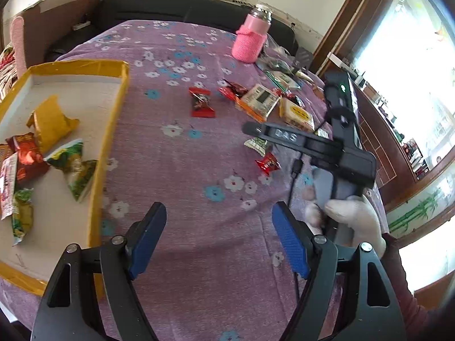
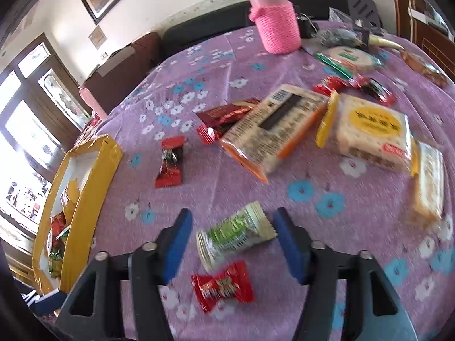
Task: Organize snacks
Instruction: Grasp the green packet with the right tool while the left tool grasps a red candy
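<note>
My right gripper point(image 2: 231, 240) is open, its blue pads on either side of a green-and-white snack packet point(image 2: 237, 234) lying on the purple floral cloth; a small red candy point(image 2: 223, 285) lies just below it. In the left wrist view the right gripper point(image 1: 256, 129) hovers over that packet point(image 1: 257, 145) and the red candy point(image 1: 268, 164). My left gripper point(image 1: 219, 240) is open and empty above bare cloth, right of the yellow-rimmed tray point(image 1: 109, 130), which holds several snack packets point(image 1: 72, 164).
Loose snacks lie on the cloth: a red-black candy point(image 1: 201, 103) point(image 2: 169, 163), an orange-edged cracker pack point(image 2: 273, 130), a yellow-label cracker pack point(image 2: 369, 130), another pack point(image 2: 429, 179). A pink-sleeved bottle point(image 2: 277, 22) stands at the back.
</note>
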A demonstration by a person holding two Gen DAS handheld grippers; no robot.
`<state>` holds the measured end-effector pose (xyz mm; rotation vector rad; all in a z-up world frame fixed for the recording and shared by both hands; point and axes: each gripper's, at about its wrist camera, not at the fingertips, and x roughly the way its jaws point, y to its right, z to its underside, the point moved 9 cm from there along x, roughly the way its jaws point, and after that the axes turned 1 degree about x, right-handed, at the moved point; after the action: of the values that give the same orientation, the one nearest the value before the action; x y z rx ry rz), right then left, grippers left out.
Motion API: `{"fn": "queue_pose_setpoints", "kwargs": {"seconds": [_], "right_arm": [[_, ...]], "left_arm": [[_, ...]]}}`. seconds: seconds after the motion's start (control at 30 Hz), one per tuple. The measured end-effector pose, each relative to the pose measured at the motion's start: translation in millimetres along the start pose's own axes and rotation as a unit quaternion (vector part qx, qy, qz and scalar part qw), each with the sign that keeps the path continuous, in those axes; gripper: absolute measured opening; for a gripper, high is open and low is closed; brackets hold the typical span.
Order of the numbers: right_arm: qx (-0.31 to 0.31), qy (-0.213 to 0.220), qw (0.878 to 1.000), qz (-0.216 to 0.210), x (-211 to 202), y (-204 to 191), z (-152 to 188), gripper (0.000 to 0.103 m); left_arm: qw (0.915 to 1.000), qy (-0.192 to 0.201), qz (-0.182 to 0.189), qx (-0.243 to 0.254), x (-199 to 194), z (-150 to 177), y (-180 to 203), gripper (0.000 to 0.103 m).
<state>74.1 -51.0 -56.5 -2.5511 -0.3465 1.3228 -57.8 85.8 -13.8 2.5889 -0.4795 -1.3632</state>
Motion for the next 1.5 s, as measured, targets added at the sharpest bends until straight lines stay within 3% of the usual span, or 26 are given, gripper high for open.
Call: {"fn": "queue_pose_setpoints", "kwargs": {"seconds": [0.13, 0.2, 0.27, 0.5, 0.87, 1.03, 1.33, 1.4, 1.43, 1.5], "right_arm": [[-0.031, 0.008, 0.999, 0.013, 6, -5, -2, 0.065], [-0.079, 0.013, 0.995, 0.064, 8, -7, 1, 0.046], [-0.096, 0.013, 0.992, 0.078, 8, -8, 3, 0.031], [-0.069, 0.02, 0.996, 0.045, -5, -1, 4, 0.03], [-0.01, 0.101, 0.995, 0.013, -77, 33, -3, 0.03], [0.022, 0.111, 0.994, 0.0, -92, 53, 2, 0.031], [0.04, 0.108, 0.993, 0.012, -86, 68, 5, 0.031], [0.047, 0.098, 0.994, 0.012, -82, 71, 6, 0.031], [0.052, 0.094, 0.994, 0.008, -80, 72, 7, 0.031], [0.058, 0.091, 0.994, 0.002, -79, 73, 8, 0.031]], "left_arm": [[0.9999, -0.012, 0.0, -0.002, 11, 1, 6, 0.077], [0.9999, -0.017, 0.001, -0.001, 15, 2, 9, 0.077], [0.9997, -0.023, -0.004, 0.001, 19, 2, 11, 0.077], [0.9996, -0.005, -0.021, -0.018, 9, -6, -5, 0.077], [0.9991, 0.024, -0.035, -0.01, 4, -13, -14, 0.077], [0.9995, 0.007, -0.029, -0.012, 17, -14, -12, 0.077], [0.9975, -0.012, -0.029, 0.063, 48, -22, 21, 0.076], [0.9957, -0.021, -0.022, 0.087, 66, -22, 34, 0.064], [0.9941, -0.026, -0.023, 0.103, 74, -21, 41, 0.052], [0.9908, -0.04, -0.029, 0.126, 90, -22, 52, 0.048]]}}
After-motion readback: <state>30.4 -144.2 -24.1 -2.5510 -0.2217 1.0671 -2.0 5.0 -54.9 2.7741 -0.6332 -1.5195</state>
